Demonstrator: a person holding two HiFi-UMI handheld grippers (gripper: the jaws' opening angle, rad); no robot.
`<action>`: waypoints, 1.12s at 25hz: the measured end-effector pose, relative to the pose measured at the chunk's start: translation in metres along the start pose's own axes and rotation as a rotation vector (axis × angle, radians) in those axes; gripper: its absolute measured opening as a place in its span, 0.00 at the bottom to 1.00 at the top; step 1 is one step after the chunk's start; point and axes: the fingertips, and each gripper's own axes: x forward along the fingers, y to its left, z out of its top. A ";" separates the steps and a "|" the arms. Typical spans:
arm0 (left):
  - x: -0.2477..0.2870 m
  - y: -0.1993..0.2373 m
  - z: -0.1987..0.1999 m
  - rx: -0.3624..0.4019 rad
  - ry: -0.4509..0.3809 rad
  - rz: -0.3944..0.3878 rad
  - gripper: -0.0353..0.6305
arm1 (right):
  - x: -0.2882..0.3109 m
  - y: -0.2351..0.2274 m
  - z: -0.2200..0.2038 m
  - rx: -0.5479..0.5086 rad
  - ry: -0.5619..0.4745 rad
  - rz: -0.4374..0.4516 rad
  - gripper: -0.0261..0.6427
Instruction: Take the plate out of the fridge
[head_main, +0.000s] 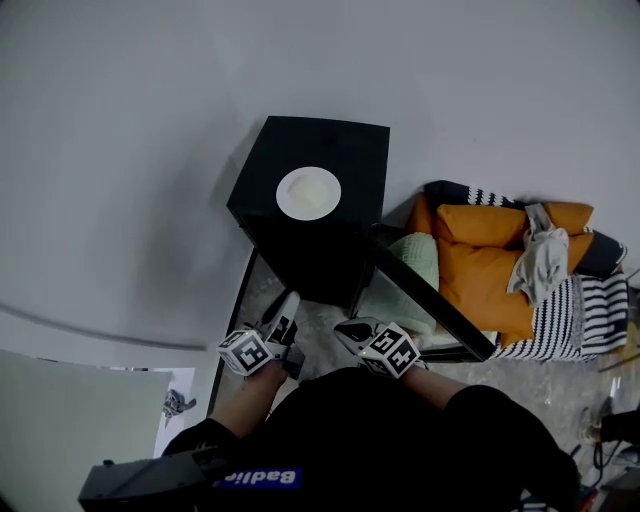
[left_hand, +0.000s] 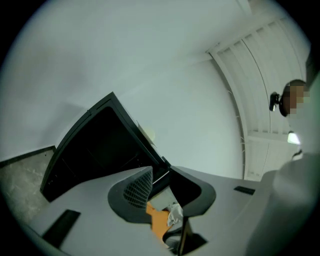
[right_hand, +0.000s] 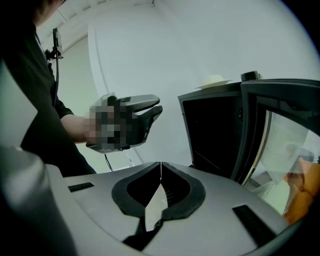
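Resting plate (head_main: 308, 193): white, round, flat on the black top of fridge (head_main: 318, 250), outside the cavity; 12 o'clock of both grippers in head view, well apart from them.
Fridge: small, black, front open; interior too dark to read.
Door (head_main: 430, 300): glass in a black frame, standing open toward 4 o'clock of fridge.
Left gripper (head_main: 288, 315): 7 o'clock of fridge, near the open front; jaws apart at a moderate gap, nothing between them; own view tilted, fridge seen leaning.
Right gripper (head_main: 348, 333): 5 o'clock of fridge, just beside the door's lower edge; jaw tips closed together, holding nothing.
Cushions (head_main: 490, 250): orange, 3 o'clock of fridge, behind the door.
Cloth (head_main: 540, 262): pale, draped over the cushions.
Blanket (head_main: 590, 310): black-and-white stripes, 4 o'clock of cushions.
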 end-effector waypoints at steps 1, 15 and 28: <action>-0.004 -0.006 -0.007 0.039 0.017 -0.013 0.19 | 0.001 0.000 0.001 -0.001 -0.001 0.000 0.06; -0.032 -0.044 -0.041 0.444 0.168 -0.063 0.19 | 0.007 0.018 0.014 -0.043 -0.042 0.019 0.06; -0.046 -0.053 -0.053 0.535 0.179 -0.077 0.18 | 0.001 0.037 0.029 -0.080 -0.130 0.044 0.06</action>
